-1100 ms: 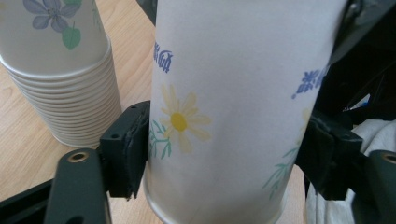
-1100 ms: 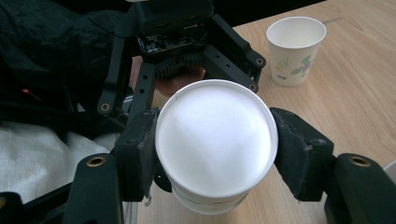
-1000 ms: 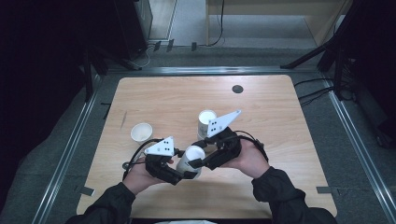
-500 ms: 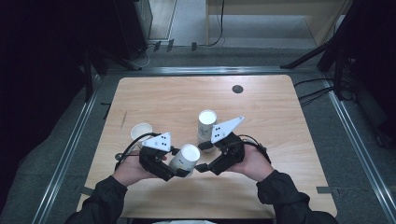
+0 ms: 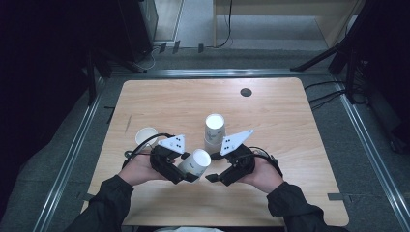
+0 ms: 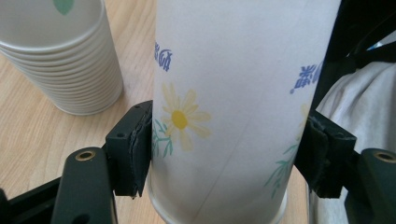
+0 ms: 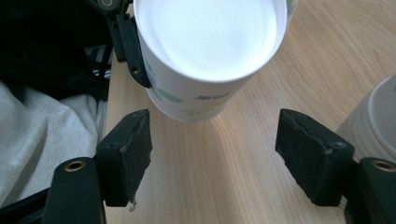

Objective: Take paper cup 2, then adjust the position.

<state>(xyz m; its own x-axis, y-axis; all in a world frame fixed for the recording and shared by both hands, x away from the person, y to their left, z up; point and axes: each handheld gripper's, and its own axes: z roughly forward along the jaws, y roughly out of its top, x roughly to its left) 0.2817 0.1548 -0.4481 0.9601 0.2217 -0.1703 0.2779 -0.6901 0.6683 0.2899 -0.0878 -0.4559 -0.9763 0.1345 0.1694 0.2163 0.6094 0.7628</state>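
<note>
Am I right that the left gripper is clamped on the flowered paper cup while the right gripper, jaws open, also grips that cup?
Not quite. The left gripper is indeed clamped on the flowered paper cup, but the right gripper grips nothing: the right gripper view shows its jaws, which have just been closing a little, open over bare table, apart from the cup.

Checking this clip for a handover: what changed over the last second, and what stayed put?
The right gripper let go of the paper cup; its jaws have just been opening, stand apart with nothing between them, and it drew back toward the person. The left gripper stays clamped on the cup, tilted above the table. The cup stack and the single cup kept their places.
</note>
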